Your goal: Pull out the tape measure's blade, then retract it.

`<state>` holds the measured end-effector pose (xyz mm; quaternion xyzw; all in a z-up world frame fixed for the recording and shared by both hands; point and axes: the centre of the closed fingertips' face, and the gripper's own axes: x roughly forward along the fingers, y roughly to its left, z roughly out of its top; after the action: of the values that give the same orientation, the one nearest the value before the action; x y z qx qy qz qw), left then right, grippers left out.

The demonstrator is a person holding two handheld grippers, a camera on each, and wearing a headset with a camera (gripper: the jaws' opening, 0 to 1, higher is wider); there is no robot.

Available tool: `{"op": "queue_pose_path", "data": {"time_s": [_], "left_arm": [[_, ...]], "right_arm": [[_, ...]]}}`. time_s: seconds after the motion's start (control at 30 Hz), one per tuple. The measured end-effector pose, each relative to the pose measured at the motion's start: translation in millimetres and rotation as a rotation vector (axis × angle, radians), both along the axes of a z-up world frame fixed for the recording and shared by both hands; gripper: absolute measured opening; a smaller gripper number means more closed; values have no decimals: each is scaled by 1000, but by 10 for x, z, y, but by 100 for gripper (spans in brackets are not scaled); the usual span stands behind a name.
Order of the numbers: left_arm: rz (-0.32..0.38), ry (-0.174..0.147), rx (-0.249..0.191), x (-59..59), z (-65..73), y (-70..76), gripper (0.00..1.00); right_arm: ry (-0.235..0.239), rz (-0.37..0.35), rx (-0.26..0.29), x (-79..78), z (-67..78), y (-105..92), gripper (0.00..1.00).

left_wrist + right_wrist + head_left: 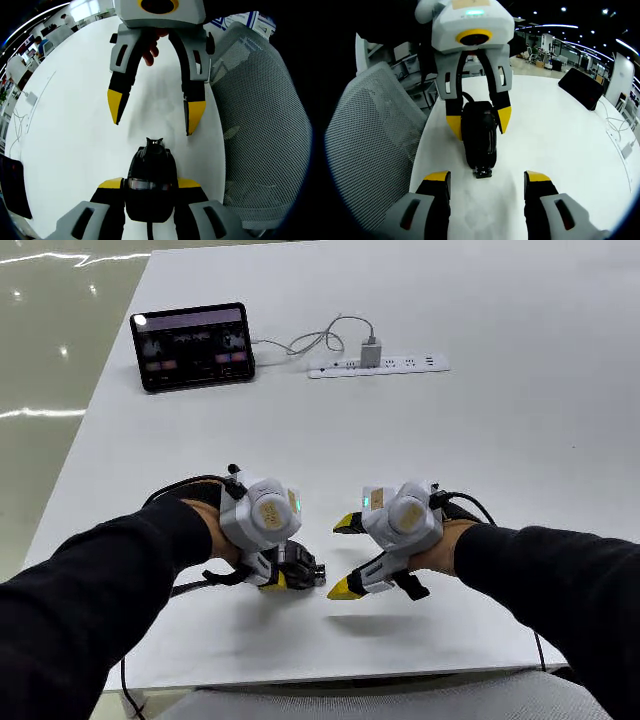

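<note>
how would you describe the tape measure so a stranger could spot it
Start at the white table, near edge, where two yellow-tipped grippers face each other. The tape measure is the rounded black case clamped in the left gripper; the right gripper is open and holds nothing.

- We can read no word, brand, number or sign in any of the three views.
- The black rectangular tablet (192,345), upper left of the head view, has a lit screen with pale bars and reddish patches, too blurred for us to make out any letters.
</note>
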<state>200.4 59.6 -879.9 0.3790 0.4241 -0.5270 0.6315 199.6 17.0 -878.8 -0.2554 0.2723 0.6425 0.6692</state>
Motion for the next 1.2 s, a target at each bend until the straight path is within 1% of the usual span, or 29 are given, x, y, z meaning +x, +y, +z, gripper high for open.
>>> {"op": "queue_pose_path", "data": {"time_s": [0.07,0.2,0.3,0.37,0.4,0.43,0.47,0.53,0.67,0.8,0.83,0.87,0.9,0.93,0.97,1.03,1.07,1.1,1.2], "left_arm": [[2,3,-3,-5,0,1,33],[9,8,-20,-2,1,-4,33],[19,16,-35,0,1,-5,33],[21,18,-42,0,1,-8,33],[22,20,-46,0,1,-10,34],[26,21,-47,1,-1,-8,34],[27,22,-47,1,-2,-10,34],[24,23,-46,-3,-2,-11,34],[23,22,-46,-11,-1,-11,34],[27,22,-51,-15,2,-11,34],[29,23,-52,-13,1,-7,34],[31,24,-54,-12,1,-7,34],[32,24,-55,-16,2,-8,34],[33,24,-55,-16,2,-9,34],[36,21,-56,-16,2,-9,34],[41,18,-58,-17,3,-9,34],[42,17,-59,-16,4,-9,34],[47,16,-60,-11,4,-8,34],[53,17,-67,-7,8,-7,34]], "right_arm": [[6,4,-21,11,-57,1,53],[13,-2,-20,23,-71,42,45],[20,-4,-26,-9,-107,100,40],[-26,20,-61,-7,-146,100,37],[-22,26,-56,-45,-141,124,33],[-18,27,-55,-52,-141,133,31],[-17,35,-60,-67,-157,134,30],[-33,48,-83,-57,-191,113,28],[-36,48,-91,-32,-212,108,22],[-41,65,-108,-60,-261,118,16],[-40,69,-108,-64,-260,118,14],[-37,58,-99,-55,-255,128,13],[7,4,-66,-54,-244,166,12],[10,9,-88,-70,-271,128,12],[-16,34,-73,-65,-267,141,12],[-6,28,-66,-39,-269,143,11],[-20,37,-70,-50,-259,143,11],[-51,52,-78,-35,-262,146,11],[-42,57,-75,-37,-253,140,10]]}}
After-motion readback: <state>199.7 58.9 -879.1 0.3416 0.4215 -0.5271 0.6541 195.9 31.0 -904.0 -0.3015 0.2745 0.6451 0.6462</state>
